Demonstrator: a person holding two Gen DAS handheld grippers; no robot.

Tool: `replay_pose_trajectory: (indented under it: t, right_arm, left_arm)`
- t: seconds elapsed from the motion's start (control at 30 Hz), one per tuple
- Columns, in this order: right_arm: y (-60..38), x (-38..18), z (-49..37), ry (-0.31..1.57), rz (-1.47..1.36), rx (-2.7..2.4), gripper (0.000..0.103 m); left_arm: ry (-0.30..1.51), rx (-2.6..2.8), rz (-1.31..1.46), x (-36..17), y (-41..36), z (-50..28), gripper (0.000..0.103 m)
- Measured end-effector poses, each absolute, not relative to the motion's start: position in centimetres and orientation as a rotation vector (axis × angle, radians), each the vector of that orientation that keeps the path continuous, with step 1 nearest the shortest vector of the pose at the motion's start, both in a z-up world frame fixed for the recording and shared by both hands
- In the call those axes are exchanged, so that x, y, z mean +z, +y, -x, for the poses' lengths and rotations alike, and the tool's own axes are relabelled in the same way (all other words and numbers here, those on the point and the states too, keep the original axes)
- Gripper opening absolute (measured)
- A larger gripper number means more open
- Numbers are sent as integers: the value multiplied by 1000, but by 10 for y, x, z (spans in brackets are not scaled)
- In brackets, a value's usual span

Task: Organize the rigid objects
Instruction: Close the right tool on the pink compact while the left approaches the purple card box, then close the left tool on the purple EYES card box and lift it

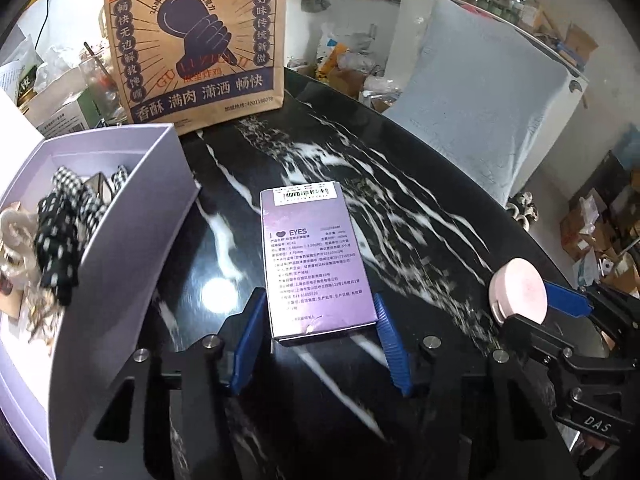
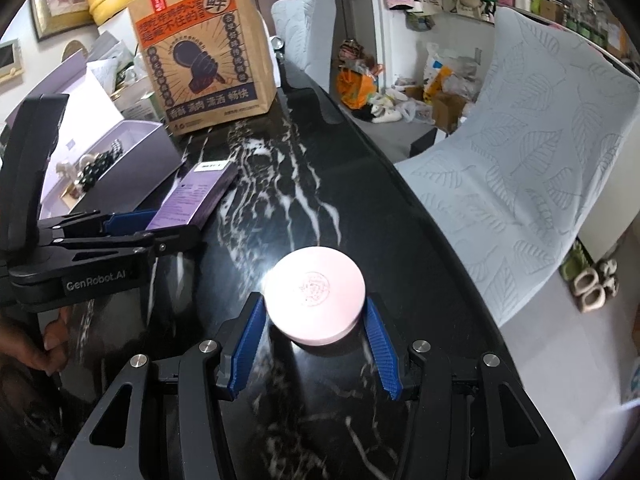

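Rigid objects here are two: a purple carton [image 1: 318,260] and a pink round compact [image 2: 316,298], both over the black marbled desk [image 1: 400,208] and meant, I judge, for the lavender storage box [image 1: 120,216] at the desk's left side.

Largest first. The desk offers a broad bare stretch ahead of both grippers, bounded by its curved right edge, beyond which stand covered chairs [image 2: 532,152]. A printed paper bag [image 1: 192,40] stands at the far end, just behind the storage box. That box lies open, already holding checked fabric pieces [image 1: 68,216] along its left part, with free floor near its right wall.

The carton sits lengthwise between the jaws of the left gripper [image 1: 320,340]; the blue pads meet its long edges near the close end, so it is gripped. To do this well, keep the carton level, lift enough to clear the box's near wall, and carry it left without clipping that rim.

The compact is pinched across its width by the right gripper [image 2: 316,346], its jaws closed on its rim. Both grippers are close together, so moving one at a time avoids a knock.
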State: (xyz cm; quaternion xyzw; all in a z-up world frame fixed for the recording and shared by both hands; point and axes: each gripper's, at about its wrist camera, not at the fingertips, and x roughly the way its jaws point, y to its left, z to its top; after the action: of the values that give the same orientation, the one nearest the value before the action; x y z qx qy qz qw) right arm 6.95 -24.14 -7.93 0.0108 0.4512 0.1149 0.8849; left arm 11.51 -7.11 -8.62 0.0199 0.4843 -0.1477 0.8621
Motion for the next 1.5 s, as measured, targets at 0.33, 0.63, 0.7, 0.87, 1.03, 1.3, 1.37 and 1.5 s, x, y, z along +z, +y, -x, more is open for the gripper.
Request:
replay_pose_trajectory:
  t: [0.33,0.63,0.7,0.87,1.03,1.3,1.37,1.5]
  right_arm:
    - [-231,-80,-31,937,-33,265,50]
    - [-216,-80,-7,945,-5,302,50]
    - [-211,-80,-3,947,-1,318,50]
    - [-200,-80,7,947,23,345,50]
    - [-192,-81,13,944,52,362,50]
    - [-191,-80,11,949,59,367,50]
    - [-191,-80,10,948,65,368,51]
    - [-192,-81,6,950,60,374,55]
  left_arm:
    - [1026,-381,-61,-83,-69,-77,53]
    - [1027,-386,-74,-86,-53,-43,53]
    - [1035,-390,-54,-85,-46,-35,53]
    - [1058,-397,-6,-83,-31,-19,53]
    - [1051,-392,0,-83,-27,-8,53]
    - [1017,-352,-95,-86,-40,-10,59]
    - [1017,-342,-126,-88,-44,-12,80]
    - [1021,-314,-138,-92,-49,-18,94]
